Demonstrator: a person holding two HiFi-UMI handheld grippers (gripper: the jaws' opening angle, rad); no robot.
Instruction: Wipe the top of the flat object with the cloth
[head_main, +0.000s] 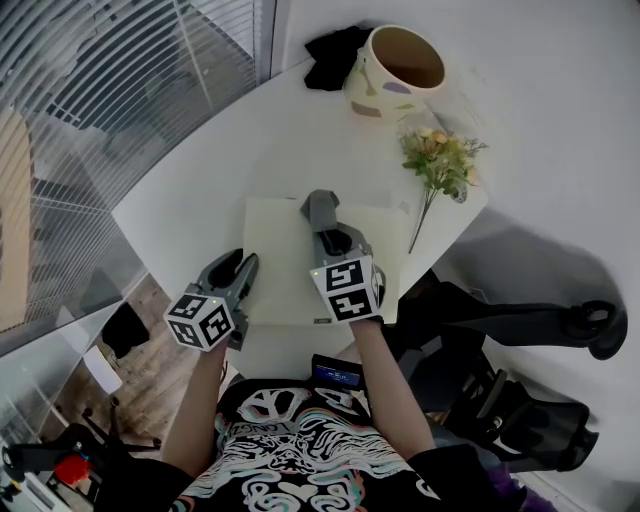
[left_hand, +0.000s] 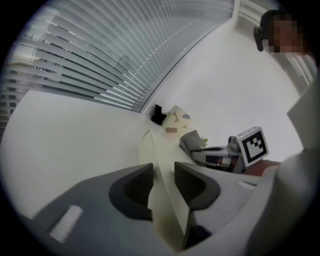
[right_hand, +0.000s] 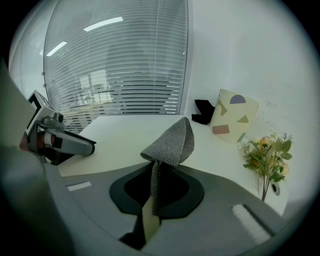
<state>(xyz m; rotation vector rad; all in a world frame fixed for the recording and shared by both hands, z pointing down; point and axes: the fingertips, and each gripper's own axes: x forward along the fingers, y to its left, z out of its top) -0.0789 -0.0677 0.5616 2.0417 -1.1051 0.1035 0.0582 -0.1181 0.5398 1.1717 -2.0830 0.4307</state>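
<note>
A cream flat board lies on the white table near its front edge. My left gripper is at the board's left edge, and in the left gripper view the board's edge runs between its jaws, which are shut on it. My right gripper is over the middle of the board, shut on a grey knitted cloth. In the right gripper view the cloth stands up in a fold from between the jaws.
At the table's far end stand a cream pot with coloured shapes and a black object. A bunch of flowers lies at the right edge. A black chair is on the right, window blinds on the left.
</note>
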